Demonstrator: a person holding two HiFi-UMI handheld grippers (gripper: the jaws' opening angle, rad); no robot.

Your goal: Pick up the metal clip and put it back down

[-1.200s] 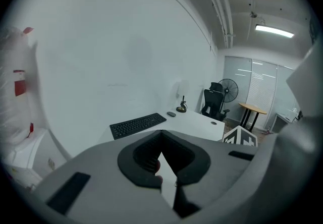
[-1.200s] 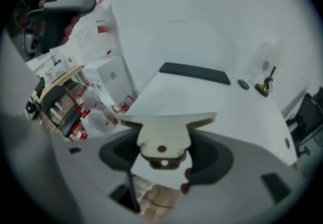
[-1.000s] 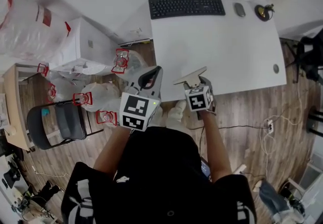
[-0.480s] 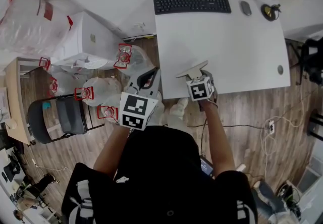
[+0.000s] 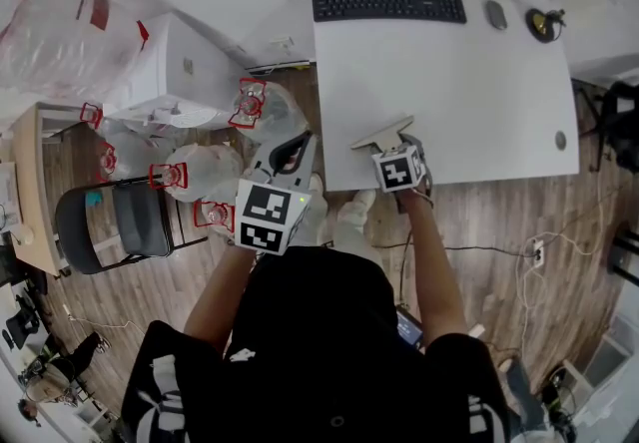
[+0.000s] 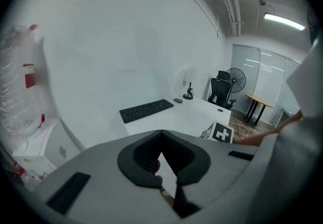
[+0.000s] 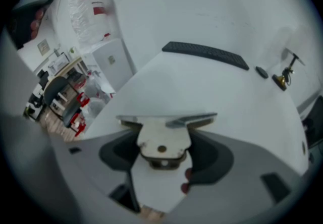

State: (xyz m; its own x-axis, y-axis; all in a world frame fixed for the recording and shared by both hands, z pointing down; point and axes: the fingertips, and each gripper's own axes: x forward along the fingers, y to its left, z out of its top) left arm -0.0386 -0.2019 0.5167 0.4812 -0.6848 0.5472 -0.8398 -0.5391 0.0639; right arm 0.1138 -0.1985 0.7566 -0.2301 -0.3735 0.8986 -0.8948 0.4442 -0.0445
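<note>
at nine o'clock of the head view, off the table, stand a black chair [image 5: 125, 231] and clear plastic bags with red marks [image 5: 190, 177]. next comes the left gripper [image 5: 300, 147], over the floor just beside the table's near left corner. its jaws are together with nothing between them.

at about three o'clock from it, the right gripper [image 5: 394, 147] is clamped on the silver metal clip [image 7: 162, 140]. the dark pads press the clip's flat riveted body from both sides. the clip's wide flat lip points ahead toward twelve o'clock. the clip sits over the white table [image 5: 449, 82] at roughly seven o'clock of its top. whether the lip touches the surface i cannot tell.

the clip looks light, rigid and smooth, so it will likely slip or twist under a loose grip. the flat body is the sound place to hold, as now, not the thin lip. it should set down flat without bouncing if lowered gently.

a black keyboard [image 5: 387, 0] lies at eleven o'clock, well apart.
</note>
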